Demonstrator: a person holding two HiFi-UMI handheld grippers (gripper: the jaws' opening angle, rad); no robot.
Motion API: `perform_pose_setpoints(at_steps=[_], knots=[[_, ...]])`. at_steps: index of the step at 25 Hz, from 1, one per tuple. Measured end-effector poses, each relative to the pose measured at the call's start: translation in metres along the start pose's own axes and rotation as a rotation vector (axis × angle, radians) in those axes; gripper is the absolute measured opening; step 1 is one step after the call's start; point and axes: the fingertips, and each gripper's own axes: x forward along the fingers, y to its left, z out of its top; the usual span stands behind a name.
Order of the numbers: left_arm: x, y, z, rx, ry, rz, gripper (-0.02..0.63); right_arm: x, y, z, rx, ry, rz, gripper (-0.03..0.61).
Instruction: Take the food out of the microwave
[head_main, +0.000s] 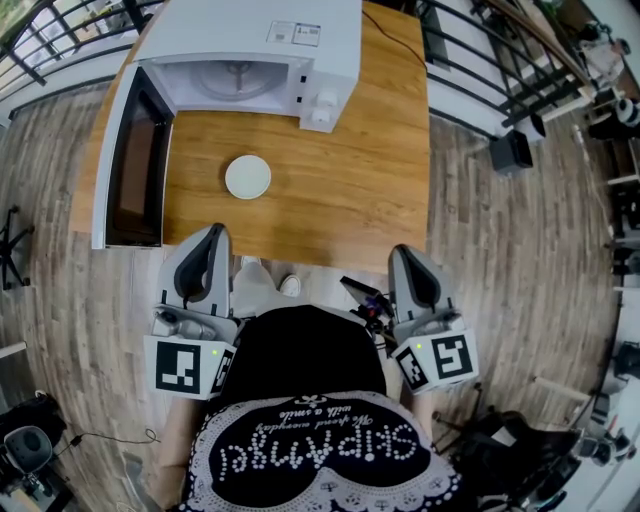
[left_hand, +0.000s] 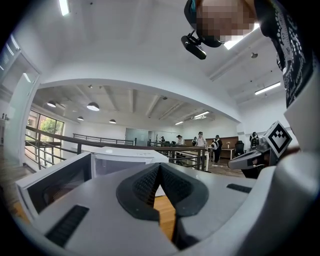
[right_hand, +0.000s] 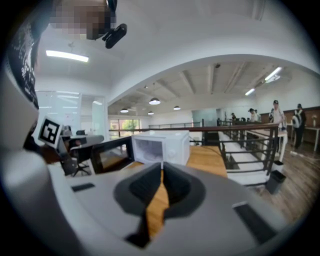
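The white microwave (head_main: 250, 50) stands at the far end of the wooden table (head_main: 340, 190), its door (head_main: 135, 160) swung wide open to the left. Only the glass turntable shows inside the cavity. A small white round plate (head_main: 248, 177) lies on the table in front of it; I cannot tell whether any food is on it. My left gripper (head_main: 215, 232) and right gripper (head_main: 403, 252) hover at the table's near edge, close to my body, both shut and empty. The microwave (right_hand: 160, 145) shows ahead in the right gripper view, beyond the shut right gripper (right_hand: 162, 167). The left gripper (left_hand: 160, 167) points level.
Black railings (head_main: 480, 60) run along both sides of the table over a wood floor. A black box (head_main: 511, 152) sits on the floor at right, and chairs and gear crowd the far right. People stand far off in the background.
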Motion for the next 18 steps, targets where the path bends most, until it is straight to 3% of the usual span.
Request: perform_pose_setpoints(at_steps=[18], knots=[[0.0002,-0.0061,0.0039,0.016,-0.021,-0.01,0.032,-0.0023,-0.0008,0.0043,-0.021,-0.013,0.004,0.037]])
